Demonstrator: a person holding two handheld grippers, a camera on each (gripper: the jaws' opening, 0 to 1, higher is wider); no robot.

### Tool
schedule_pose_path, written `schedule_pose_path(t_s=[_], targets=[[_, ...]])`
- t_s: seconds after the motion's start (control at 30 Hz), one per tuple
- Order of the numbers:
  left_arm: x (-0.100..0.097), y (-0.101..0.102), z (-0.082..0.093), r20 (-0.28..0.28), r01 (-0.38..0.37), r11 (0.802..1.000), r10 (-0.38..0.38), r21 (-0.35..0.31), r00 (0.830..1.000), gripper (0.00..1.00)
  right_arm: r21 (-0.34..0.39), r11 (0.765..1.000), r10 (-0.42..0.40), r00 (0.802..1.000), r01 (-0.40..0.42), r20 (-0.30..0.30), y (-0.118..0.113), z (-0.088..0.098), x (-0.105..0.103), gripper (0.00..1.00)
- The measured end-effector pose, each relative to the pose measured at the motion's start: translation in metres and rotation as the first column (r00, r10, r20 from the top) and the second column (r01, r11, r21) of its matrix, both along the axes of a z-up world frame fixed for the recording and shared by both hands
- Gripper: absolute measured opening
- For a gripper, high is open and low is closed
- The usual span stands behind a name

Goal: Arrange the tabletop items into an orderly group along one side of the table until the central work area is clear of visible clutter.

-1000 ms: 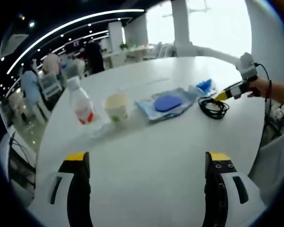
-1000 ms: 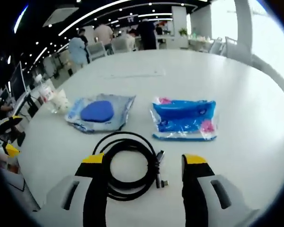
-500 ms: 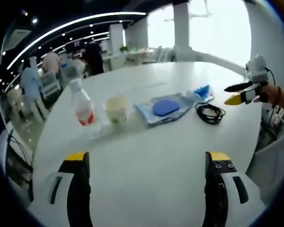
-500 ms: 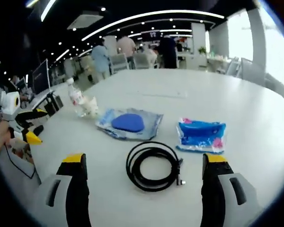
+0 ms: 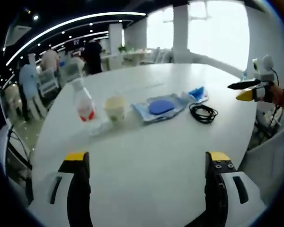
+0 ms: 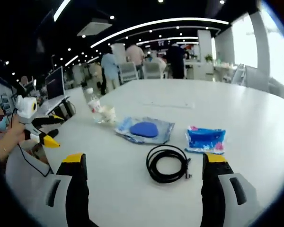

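left gripper view shows our left gripper [image 5: 144,163] and right gripper [image 6: 144,163] both wide and empty, so we risk toppling the upright bottle [image 5: 83,101] into the cup [image 5: 115,108] just beside it.

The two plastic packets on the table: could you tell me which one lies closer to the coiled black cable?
The bright blue packet with pink patches lies closer, just beyond the coiled black cable. The paler packet holding a dark blue oval sits farther off, toward the bottle.

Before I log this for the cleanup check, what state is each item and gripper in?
left gripper: open, empty
right gripper: open, empty
plastic bottle: upright
paper cup: upright
black cable: coiled, flat
blue packet: lying flat
clear bag with blue pad: lying flat
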State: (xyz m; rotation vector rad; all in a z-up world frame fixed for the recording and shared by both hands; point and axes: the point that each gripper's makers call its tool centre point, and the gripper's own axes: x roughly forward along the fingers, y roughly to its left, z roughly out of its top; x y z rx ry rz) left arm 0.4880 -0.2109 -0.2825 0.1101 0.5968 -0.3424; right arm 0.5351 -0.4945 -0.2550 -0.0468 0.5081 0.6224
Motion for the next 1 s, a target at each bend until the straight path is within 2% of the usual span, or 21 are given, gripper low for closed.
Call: schedule_pose_path(t_s=[0.27, 0.4, 0.63, 0.67, 0.77, 1.0], targets=[[-0.017, 0.003, 0.009, 0.011, -0.005, 1.000, 0.005, -0.025, 1.000, 0.99, 0.010, 1.000, -0.007, 1.000, 0.007, -0.012, -0.007, -0.006, -0.022, 0.99], [-0.022, 0.004, 0.012, 0.024, -0.012, 1.000, 0.012, -0.014, 1.000, 0.99, 0.021, 0.999, -0.023, 1.000, 0.023, -0.015, -0.011, -0.008, -0.033, 0.99], [-0.033, 0.010, 0.005, 0.016, -0.029, 0.999, 0.029, -0.022, 0.999, 0.99, 0.056, 0.998, -0.040, 0.998, 0.043, -0.040, -0.013, -0.015, -0.043, 0.99], [-0.035, 0.011, 0.004, 0.013, -0.030, 0.999, 0.031, -0.022, 0.999, 0.99, 0.054, 0.998, -0.041, 0.999, 0.043, -0.034, -0.012, -0.015, -0.044, 0.99], [-0.038, 0.013, 0.002, 0.014, -0.033, 0.999, 0.033, -0.029, 0.999, 0.99, -0.025, 0.999, -0.039, 0.999, 0.039, 0.009, -0.015, -0.017, -0.045, 0.99], [-0.039, 0.012, -0.002, 0.016, -0.036, 0.998, 0.037, -0.044, 0.999, 0.99, -0.072, 0.997, -0.030, 0.999, 0.028, -0.014, -0.011, -0.029, -0.052, 0.99]])
